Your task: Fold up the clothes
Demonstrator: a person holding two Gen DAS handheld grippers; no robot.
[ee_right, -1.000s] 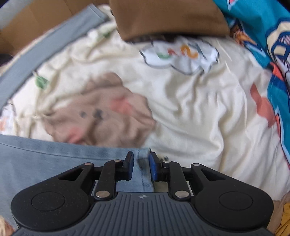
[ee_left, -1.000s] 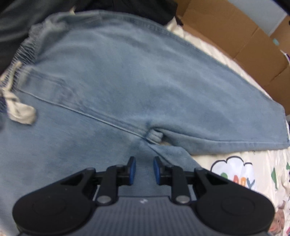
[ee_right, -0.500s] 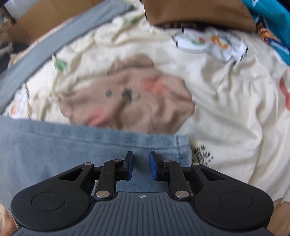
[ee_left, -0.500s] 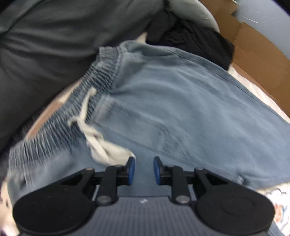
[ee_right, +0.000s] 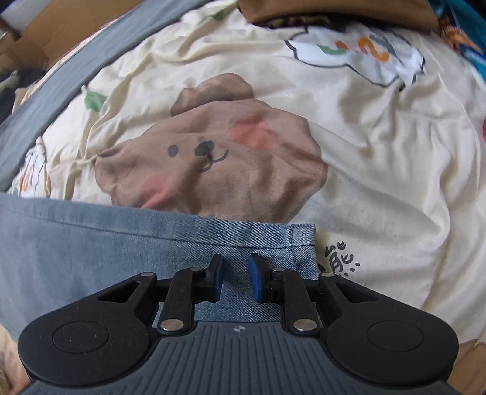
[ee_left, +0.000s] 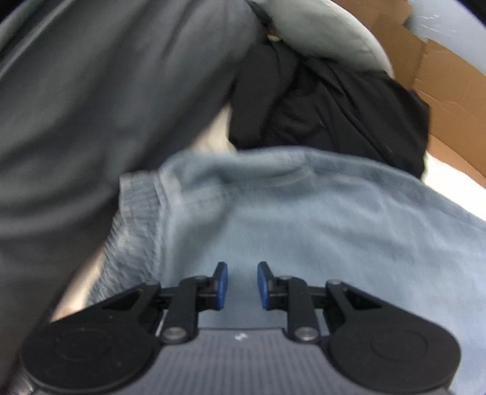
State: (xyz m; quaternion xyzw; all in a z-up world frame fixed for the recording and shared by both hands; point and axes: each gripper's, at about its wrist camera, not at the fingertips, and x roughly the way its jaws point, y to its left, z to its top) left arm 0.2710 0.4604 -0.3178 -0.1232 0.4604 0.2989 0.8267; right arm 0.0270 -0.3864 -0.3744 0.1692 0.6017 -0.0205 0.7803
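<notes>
You are working over a bed covered with a cream sheet (ee_right: 379, 158) printed with a brown cartoon bear (ee_right: 212, 152), and light blue jeans (ee_right: 91, 243) are spread across it.

Your right claw (ee_right: 234, 279) sits at the lower centre of its frame with its blue-padded fingers (ee_right: 254, 279) apart and nothing between them. It hovers over the hem end of a jeans leg, whose stitched corner lies just right of the fingers. The denim fills the lower left of that view, its upper edge running straight across the middle of the frame. Beyond the edge, the bear print takes up the centre. A white cloud shape with coloured letters (ee_right: 358, 51) lies at the upper right, a brown cloth (ee_right: 334, 12) at the top edge, and a grey band of fabric (ee_right: 60, 76) slants across the upper left. Small black printed characters show on the sheet just right of the hem corner.

Your left claw (ee_left: 242, 285) is also at the lower centre of its own frame, fingers (ee_left: 221, 285) spread and empty, over the waist end of the jeans (ee_left: 319, 228). This view is blurred. The gathered elastic waistband (ee_left: 136, 218) runs down the left of centre. Left of it, dark grey fabric (ee_left: 91, 106) fills the whole upper left. A black garment (ee_left: 328, 106) lies bunched above the jeans at the upper centre, touching their upper edge, with a pale grey rounded cushion (ee_left: 319, 33) above that. Brown cardboard (ee_left: 449, 100) stands at the upper right.
</notes>
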